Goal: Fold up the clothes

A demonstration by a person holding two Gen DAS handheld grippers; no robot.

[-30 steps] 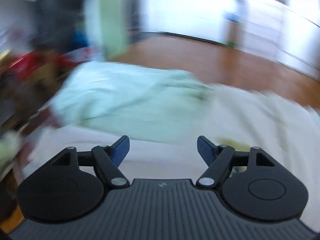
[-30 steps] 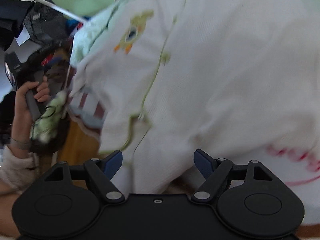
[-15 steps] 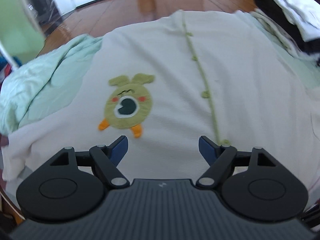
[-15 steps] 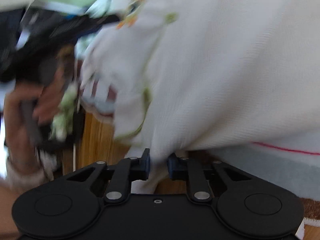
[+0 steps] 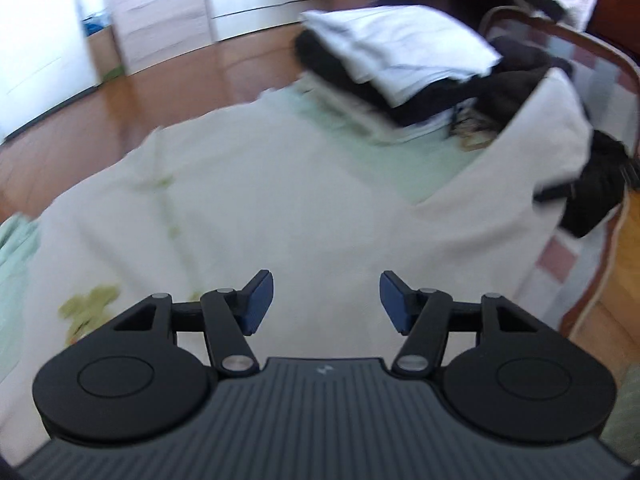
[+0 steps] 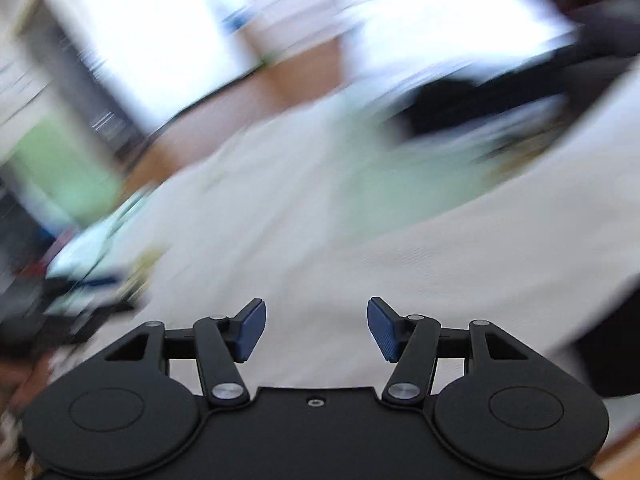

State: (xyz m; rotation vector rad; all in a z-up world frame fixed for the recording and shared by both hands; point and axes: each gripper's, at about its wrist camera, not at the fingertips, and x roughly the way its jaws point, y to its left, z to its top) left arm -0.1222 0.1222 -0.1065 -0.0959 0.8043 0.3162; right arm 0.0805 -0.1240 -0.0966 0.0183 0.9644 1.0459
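Note:
A cream-white garment [image 5: 280,216] with green trim and a green appliqué [image 5: 90,300] lies spread out below my left gripper [image 5: 326,300], which hovers open over it with nothing between its blue pads. One cream sleeve [image 5: 532,168] runs off to the right. In the blurred right wrist view the same cream garment [image 6: 400,264] fills the foreground. My right gripper [image 6: 316,328] is open above it and holds nothing.
A stack of folded clothes [image 5: 400,52], white on black, sits at the far right. A pale green cloth [image 5: 16,248] lies at the left edge. A checked rug [image 5: 560,256] and wooden floor [image 5: 120,112] surround the garment. A dark item [image 5: 592,196] lies right of the sleeve.
My right gripper was shut on the garment's edge half a second ago and is now open, swung over the garment. My left gripper has panned right, toward the folded stack.

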